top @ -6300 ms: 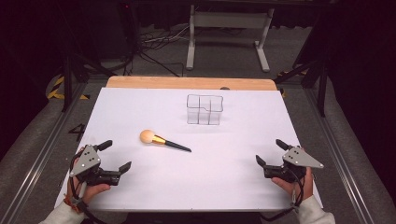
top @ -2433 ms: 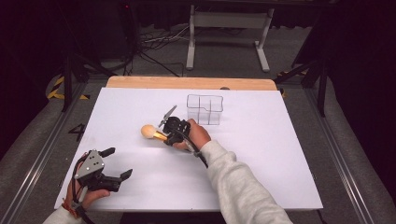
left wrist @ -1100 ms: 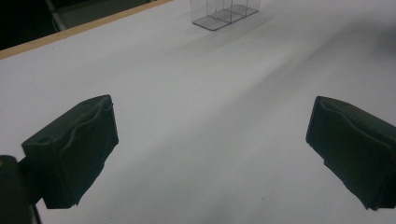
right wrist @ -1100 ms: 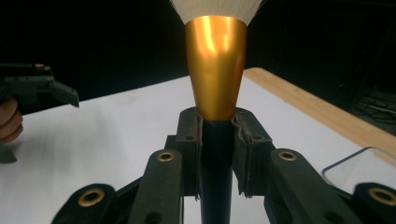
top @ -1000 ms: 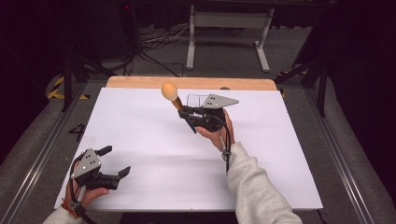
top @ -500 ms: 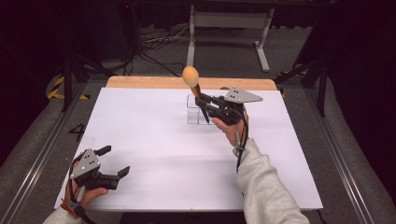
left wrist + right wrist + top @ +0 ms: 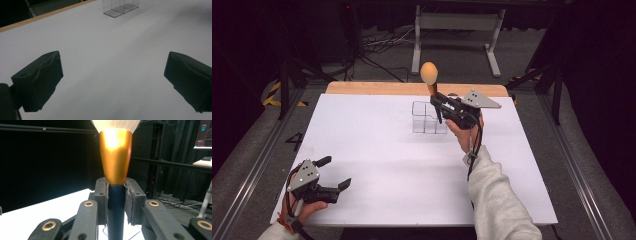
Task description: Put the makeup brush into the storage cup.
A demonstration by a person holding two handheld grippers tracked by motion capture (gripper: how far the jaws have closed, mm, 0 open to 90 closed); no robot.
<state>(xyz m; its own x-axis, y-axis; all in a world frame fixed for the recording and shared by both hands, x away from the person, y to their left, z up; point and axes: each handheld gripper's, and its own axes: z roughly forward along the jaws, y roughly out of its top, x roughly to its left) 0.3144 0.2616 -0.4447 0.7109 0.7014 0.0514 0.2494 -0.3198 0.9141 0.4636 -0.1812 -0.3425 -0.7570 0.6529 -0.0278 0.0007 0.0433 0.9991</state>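
The right gripper (image 7: pixel 438 104) was clamped on a makeup brush with a dark handle, a gold metal collar and a rounded tan head (image 7: pixel 429 73), holding it upright above the far part of the white desk (image 7: pixel 377 150). In the high view the brush head stood at the top, above the gripper, and the dark handle ran down through the jaws, its lower end hanging just over the clear plastic organiser box with several compartments (image 7: pixel 424 119). Whether the handle tip had entered a compartment could not be told from that view. The person's right hand (image 7: pixel 462 131) gripped the tool from below, with a light grey sleeve (image 7: pixel 497 195) trailing toward the near edge of the desk.

In the right gripper view the two black pads (image 7: pixel 135 200) pressed against the dark handle (image 7: pixel 116 210) from both sides, just below the gold collar (image 7: pixel 115 157), and pale bristles fanned out at the top edge.

The left gripper (image 7: pixel 332 175) rested at the near left corner of the desk, well apart from the box and the brush, with its jaws spread wide and nothing between them. In the left gripper view the two black pads (image 7: pixel 40 82) stood far apart over bare white surface, and the clear box (image 7: pixel 120 7) showed at the far end near the desk's wooden edge (image 7: pixel 37 18).
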